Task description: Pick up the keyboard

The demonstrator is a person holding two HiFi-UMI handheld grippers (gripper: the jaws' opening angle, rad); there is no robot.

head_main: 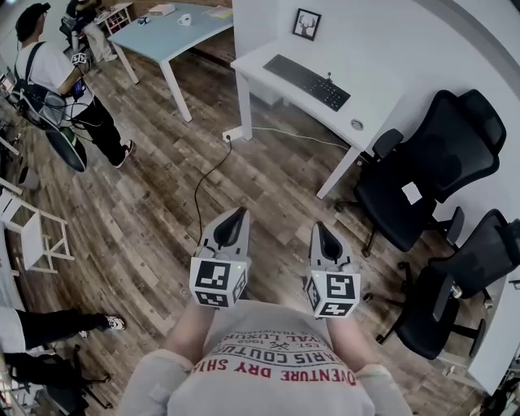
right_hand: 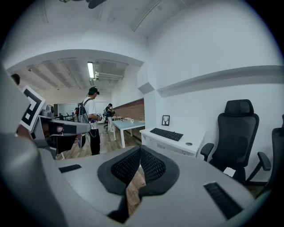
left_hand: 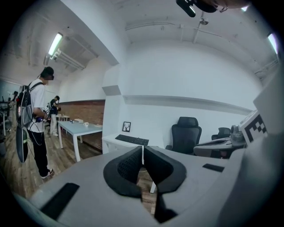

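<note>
Wide view from above: the wooden floor fills most of the frame, and two black office chairs are stacked down the right edge. Upper centre, there's the white surface, set against the wall, well apart from both tools. Upper left, a person in a white top and dark cap stands on the boards. Lower centre now: the left tongs and the right tongs are side by side over bare floor, tips pointing up the frame toward that surface. Both are closed, pads pressed together, with nothing between them; each one's own view shows only floor behind the shut jaws. The keyboard, black, lies flat and slantwise on the white surface, untouched. A thin black cable snakes across the floor from the surface's near leg. A small picture frame stands upright behind the keyboard, and a little round disc sits near the front right corner.
</note>
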